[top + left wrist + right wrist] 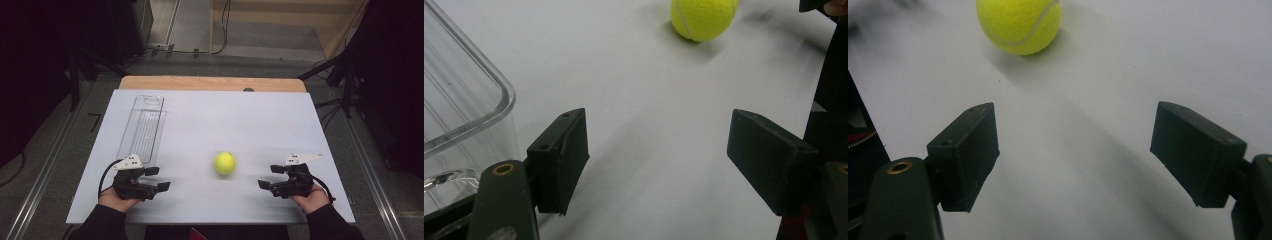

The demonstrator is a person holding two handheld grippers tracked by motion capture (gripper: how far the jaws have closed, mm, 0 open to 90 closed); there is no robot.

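Observation:
A yellow-green tennis ball [225,163] lies on the white table top [215,120], between my two grippers. My left gripper [157,178] rests near the front left, open, jaws pointing right toward the ball [703,18]. Nothing lies between its jaws. My right gripper [271,176] sits near the front right, open too, jaws pointing left at the ball [1019,24], which is well ahead of its jaws. A long clear plastic tray [142,128] lies at the left, just beyond the left gripper, and its rounded corner [469,100] is close to the left jaw.
The table's front edge runs just under both hands. A wooden strip [212,83] borders the far edge. Dark stands and cables stand on the floor around the table.

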